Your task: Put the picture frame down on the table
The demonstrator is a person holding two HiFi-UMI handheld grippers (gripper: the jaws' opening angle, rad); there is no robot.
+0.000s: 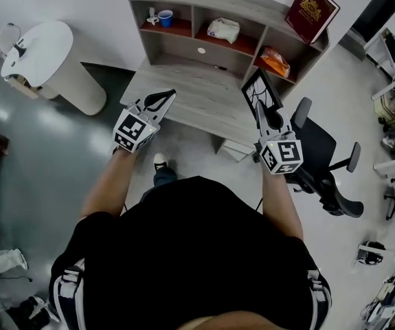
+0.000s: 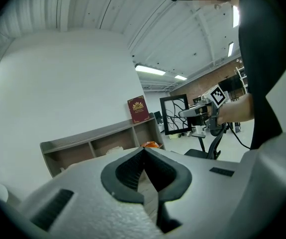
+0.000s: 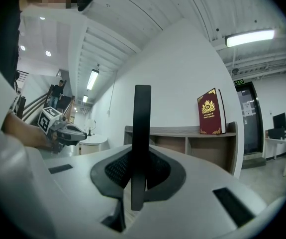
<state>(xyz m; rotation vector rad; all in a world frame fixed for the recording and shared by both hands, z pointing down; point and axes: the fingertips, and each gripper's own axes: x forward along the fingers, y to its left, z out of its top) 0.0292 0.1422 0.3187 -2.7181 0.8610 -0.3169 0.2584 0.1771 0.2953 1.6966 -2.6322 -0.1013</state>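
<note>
right gripper [image 1: 261,113] pinches the black-rimmed picture frame w/ white branch print [image 1: 260,90] by one side edge, upright over the grey wooden desk's [image 1: 197,95] 3 o'clock side — prob to lower it squarely — while left gripper [image 1: 165,97], jaws pressed together & empty, hovers at 9 o'clock.

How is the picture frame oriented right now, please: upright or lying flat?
Upright: the right gripper, jaws shut on it, holds the picture frame standing on edge, not yet resting on the desk.

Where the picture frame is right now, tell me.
Head view, right side: the picture frame is held upright in the right gripper, over the right end of the wooden table, in front of the shelf unit.
</note>
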